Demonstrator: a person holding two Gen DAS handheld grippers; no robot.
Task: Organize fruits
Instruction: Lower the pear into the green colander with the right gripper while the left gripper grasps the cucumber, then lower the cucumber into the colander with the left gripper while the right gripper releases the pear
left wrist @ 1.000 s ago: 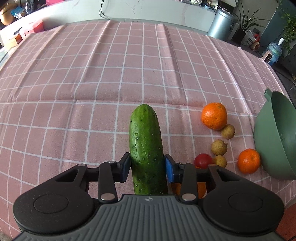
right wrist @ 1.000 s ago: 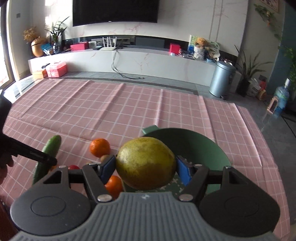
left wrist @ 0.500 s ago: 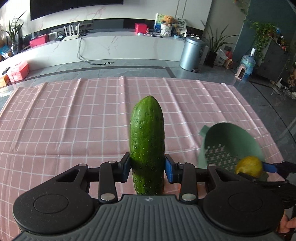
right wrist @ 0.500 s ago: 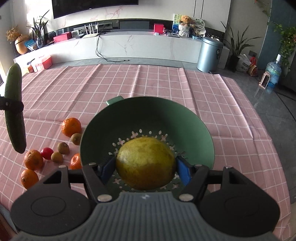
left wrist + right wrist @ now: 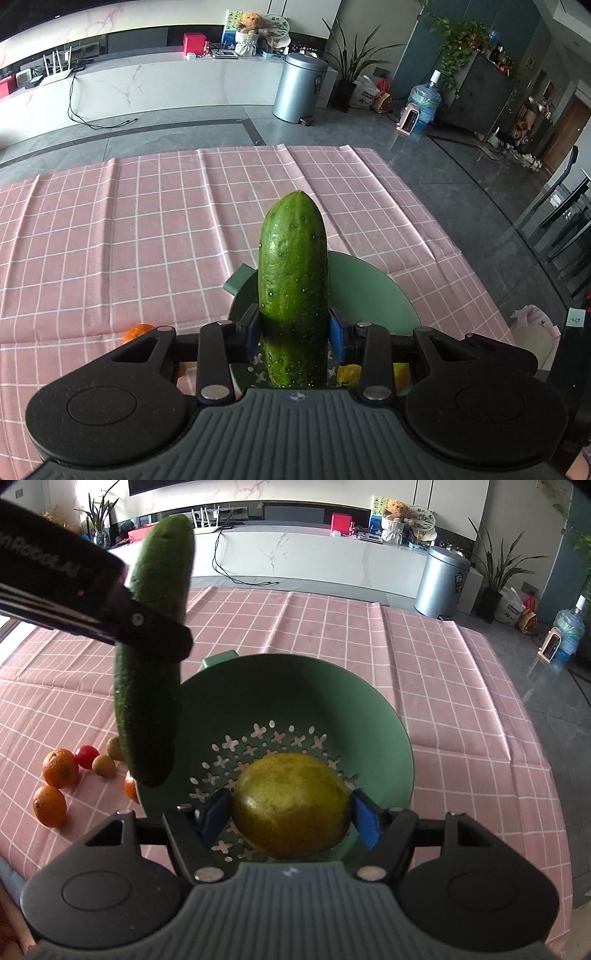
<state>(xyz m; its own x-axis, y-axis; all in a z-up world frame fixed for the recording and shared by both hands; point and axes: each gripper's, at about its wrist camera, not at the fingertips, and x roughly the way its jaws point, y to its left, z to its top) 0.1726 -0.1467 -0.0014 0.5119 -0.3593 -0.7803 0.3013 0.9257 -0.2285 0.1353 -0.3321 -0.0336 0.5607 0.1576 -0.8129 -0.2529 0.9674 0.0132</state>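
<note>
over green colander [image 5: 376, 716]: left tongs [image 5: 294, 328] pinching cucumber [image 5: 293, 280] now arrive; right tongs [image 5: 291, 812] pinching yellow citrus [image 5: 291, 805], lower inside; both releases next.

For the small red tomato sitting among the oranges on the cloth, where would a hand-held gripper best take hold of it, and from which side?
Grip the tomato across its round middle, coming straight down from above. It is hemmed in by an orange on one side and a small brown fruit on the other, so fingers probably fit best in the free gaps front and back.

Partial white lettering — "RobotAI", first letters cut off — on the left gripper [image 5: 162, 635] body.
</note>
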